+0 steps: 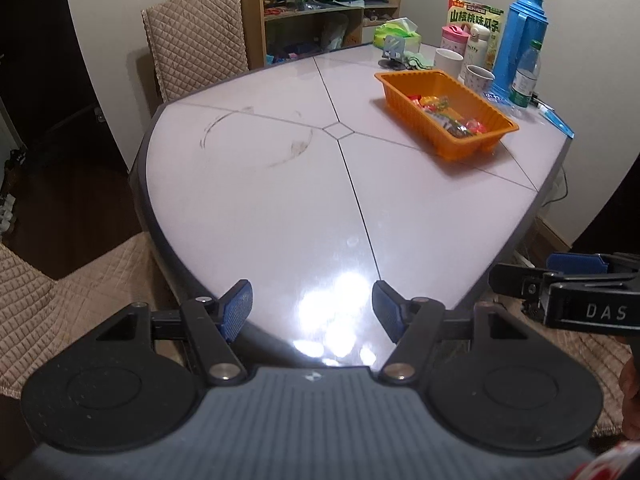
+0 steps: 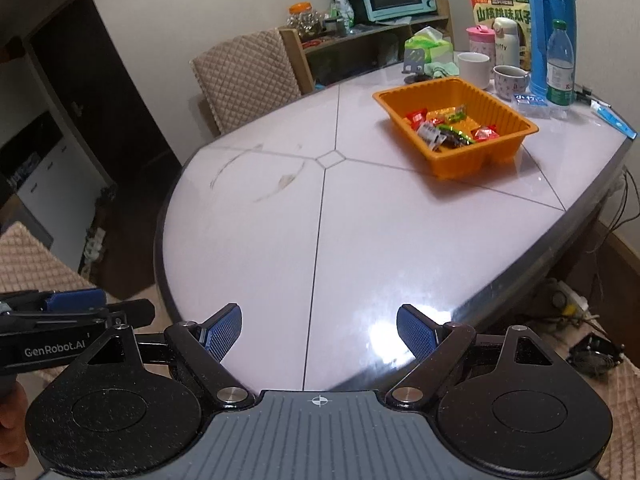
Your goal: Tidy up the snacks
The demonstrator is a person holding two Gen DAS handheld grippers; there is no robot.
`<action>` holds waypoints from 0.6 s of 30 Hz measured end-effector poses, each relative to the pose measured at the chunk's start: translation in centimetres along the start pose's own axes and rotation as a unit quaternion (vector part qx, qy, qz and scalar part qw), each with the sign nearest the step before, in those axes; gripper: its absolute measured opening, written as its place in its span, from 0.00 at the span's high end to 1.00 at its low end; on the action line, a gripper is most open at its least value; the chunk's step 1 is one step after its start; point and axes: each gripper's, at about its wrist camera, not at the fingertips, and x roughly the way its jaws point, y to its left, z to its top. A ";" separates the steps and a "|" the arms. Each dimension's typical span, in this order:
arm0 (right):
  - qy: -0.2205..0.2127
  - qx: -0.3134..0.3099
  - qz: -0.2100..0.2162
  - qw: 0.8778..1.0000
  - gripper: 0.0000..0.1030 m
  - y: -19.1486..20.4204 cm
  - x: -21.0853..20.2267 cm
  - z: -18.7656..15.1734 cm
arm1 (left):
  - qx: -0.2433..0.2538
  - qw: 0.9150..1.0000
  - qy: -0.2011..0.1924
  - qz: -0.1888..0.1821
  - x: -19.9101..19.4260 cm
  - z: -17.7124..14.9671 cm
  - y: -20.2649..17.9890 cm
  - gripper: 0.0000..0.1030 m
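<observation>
Snacks (image 2: 450,126) all lie in the orange tray (image 2: 404,98) at the table's (image 2: 360,248) far side; no loose ones show. Left gripper (image 1: 312,310) and right gripper (image 2: 319,328), both at the near edge, gape wide and empty. Sorting looks finished; next probably just a check

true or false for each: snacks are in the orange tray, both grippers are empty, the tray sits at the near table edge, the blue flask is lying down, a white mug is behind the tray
1. Snacks are in the orange tray: true.
2. The left gripper and right gripper are empty: true, both stand open with nothing between their fingers.
3. The tray sits at the near edge of the table: false, it sits far across the table, toward the right.
4. The blue flask is lying down: false, it stands upright.
5. A white mug is behind the tray: true.
</observation>
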 end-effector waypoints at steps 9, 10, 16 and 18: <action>0.003 -0.020 -0.003 1.000 0.18 1.5 -0.3 -1.2 | -0.008 1.000 -0.008 -0.006 -1.5 -1.2 0.6 0.35; 0.003 -0.022 -0.002 1.000 0.18 1.5 -0.3 -1.1 | -0.009 1.000 -0.009 -0.007 -1.6 -1.3 0.7 0.35; 0.003 -0.031 -0.001 1.000 0.18 1.4 -0.1 -0.7 | -0.011 1.000 -0.008 -0.007 -1.5 -0.9 0.4 0.35; 0.002 -0.033 -0.002 0.999 0.18 1.3 -0.1 -0.5 | -0.010 1.000 -0.010 -0.008 -1.4 -0.7 0.2 0.35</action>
